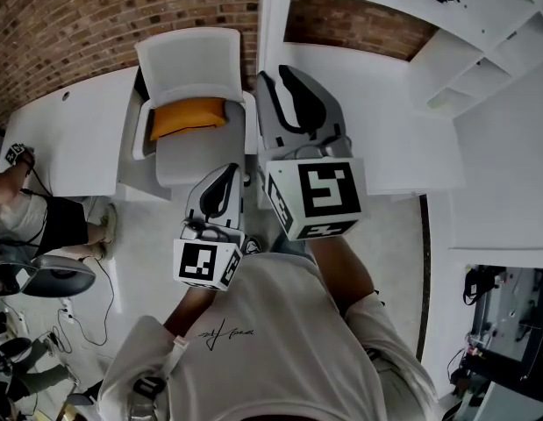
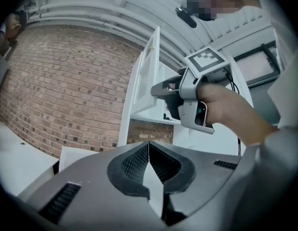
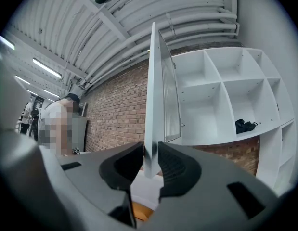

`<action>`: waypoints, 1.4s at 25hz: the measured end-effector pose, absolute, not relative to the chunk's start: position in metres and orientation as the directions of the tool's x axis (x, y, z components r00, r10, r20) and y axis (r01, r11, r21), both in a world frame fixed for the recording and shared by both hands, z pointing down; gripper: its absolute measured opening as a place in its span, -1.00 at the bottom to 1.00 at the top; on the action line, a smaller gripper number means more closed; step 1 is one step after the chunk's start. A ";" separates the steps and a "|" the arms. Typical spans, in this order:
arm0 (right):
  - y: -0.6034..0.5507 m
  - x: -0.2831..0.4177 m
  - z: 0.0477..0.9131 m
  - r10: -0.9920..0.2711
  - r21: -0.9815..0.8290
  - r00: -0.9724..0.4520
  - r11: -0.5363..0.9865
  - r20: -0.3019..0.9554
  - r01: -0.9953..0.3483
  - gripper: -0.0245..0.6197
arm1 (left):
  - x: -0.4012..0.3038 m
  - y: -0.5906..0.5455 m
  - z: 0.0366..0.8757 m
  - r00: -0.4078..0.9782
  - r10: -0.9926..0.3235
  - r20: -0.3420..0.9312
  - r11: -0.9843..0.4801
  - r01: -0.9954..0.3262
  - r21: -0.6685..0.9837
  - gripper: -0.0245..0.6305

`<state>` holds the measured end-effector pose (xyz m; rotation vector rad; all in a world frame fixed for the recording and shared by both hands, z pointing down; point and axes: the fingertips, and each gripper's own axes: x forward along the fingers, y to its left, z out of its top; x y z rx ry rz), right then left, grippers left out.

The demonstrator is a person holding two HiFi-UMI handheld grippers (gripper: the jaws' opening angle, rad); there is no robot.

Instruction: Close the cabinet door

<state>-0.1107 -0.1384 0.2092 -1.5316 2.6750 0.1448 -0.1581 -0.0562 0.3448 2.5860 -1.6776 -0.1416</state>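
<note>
Right gripper: your right gripper (image 3: 149, 154) is raised to the open cabinet door (image 3: 153, 90). Its fingers are clamped low on the door's free edge, one pad on each face of the panel.
Left gripper: your left gripper (image 2: 149, 146) hangs lower and closer to your body. Its fingers are together at the tips with nothing between them, and it touches nothing.
Cabinet door: it's white and swung well out from the cabinet (image 3: 226, 95). The right gripper view sees it edge-on, and the open cubbies lie to its right.
Cabinet: it has white cubby shelves, with a small black item (image 3: 245, 125) in one compartment. Brick wall (image 1: 96, 24) shows below and beside it.
Chair: in the head view a white chair (image 1: 192, 60) with an orange cushion (image 1: 188, 117) stands just beyond your left gripper, its back to the brick.
Tabletop: a white tabletop (image 1: 69, 139) runs to the left of the chair.
Bystander: a person (image 1: 25, 209) stands at the far left edge, well apart from both grippers.
</note>
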 end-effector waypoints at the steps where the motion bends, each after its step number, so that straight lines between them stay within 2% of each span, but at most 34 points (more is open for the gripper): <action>1: -0.139 -0.111 0.210 -0.856 0.055 -0.509 0.506 -0.093 -0.861 -0.62 | -0.158 -0.056 0.346 0.403 -0.914 -0.044 -0.405 -0.909 0.100 -0.87; 35: -0.141 -0.092 0.209 -0.844 -0.006 -0.523 0.527 -0.118 -0.850 -0.67 | -0.146 -0.068 0.351 0.440 -0.898 -0.014 -0.437 -0.888 0.144 -0.87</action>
